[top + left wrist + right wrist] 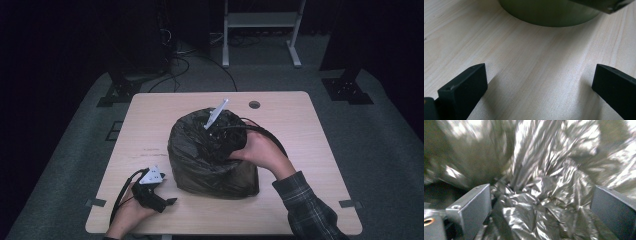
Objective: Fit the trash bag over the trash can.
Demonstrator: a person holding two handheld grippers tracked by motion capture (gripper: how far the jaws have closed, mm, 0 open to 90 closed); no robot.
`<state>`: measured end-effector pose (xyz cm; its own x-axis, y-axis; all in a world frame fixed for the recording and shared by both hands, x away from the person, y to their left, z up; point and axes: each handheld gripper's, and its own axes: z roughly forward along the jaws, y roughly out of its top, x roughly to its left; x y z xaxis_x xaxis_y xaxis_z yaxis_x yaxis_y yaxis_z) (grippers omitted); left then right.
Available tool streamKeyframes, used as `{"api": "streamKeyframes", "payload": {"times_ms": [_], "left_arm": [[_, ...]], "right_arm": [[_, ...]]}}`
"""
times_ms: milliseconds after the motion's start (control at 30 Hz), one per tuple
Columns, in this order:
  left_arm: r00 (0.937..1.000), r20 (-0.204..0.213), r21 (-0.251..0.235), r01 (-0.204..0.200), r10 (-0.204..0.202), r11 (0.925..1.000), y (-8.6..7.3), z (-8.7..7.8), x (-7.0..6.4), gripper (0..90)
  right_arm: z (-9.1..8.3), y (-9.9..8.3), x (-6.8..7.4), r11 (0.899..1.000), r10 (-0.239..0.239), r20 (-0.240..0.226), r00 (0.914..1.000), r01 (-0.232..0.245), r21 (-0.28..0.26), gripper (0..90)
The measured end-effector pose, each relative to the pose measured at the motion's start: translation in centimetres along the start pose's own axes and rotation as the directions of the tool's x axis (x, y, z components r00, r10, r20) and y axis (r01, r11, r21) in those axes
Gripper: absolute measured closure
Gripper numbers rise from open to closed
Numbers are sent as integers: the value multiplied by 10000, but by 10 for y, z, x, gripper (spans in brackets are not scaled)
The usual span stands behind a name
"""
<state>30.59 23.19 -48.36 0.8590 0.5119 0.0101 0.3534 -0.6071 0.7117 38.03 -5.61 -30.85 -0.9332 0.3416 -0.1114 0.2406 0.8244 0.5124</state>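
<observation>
Meanwhile the right tool (540, 212) gapes wide over crumpled black bag (200, 160); the left tool (539, 87) rests open, empty, on the table (529, 62).

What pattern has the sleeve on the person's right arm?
A dark plaid check on the sleeve, clearest in the high view.

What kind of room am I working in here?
Probably a lab or recording workspace, not a home: a bare wooden table on grey carpet, loose cables on the floor behind, metal stand bases around it, and dark surroundings.

Dim room; grey carpet (60, 150); white frame legs (260, 30); floor cables (175, 65).
</observation>
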Motion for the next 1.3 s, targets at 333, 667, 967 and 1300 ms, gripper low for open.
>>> {"api": "streamKeyframes", "payload": {"times_ms": [333, 667, 967, 1300], "left_arm": [[10000, 8, 3, -2, 2, 10000, 0, 0, 0, 0], [10000, 15, 5, -9, 9, 10000, 0, 0, 0, 0], [10000, 18, -6, -12, 12, 10000, 0, 0, 0, 0], [10000, 27, -6, -11, 11, 10000, 0, 0, 0, 0]], "right_arm": [[-19, 39, 3, 9821, 86, -464, 9989, -172, -1877, 25], [20, 67, 1, 9880, 441, -702, 9966, -539, -1447, 21], [53, 67, 3, 9977, 625, -926, 9937, -646, -208, 16], [46, 65, 1, 9965, 742, -796, 9941, -770, -319, 15]]}}
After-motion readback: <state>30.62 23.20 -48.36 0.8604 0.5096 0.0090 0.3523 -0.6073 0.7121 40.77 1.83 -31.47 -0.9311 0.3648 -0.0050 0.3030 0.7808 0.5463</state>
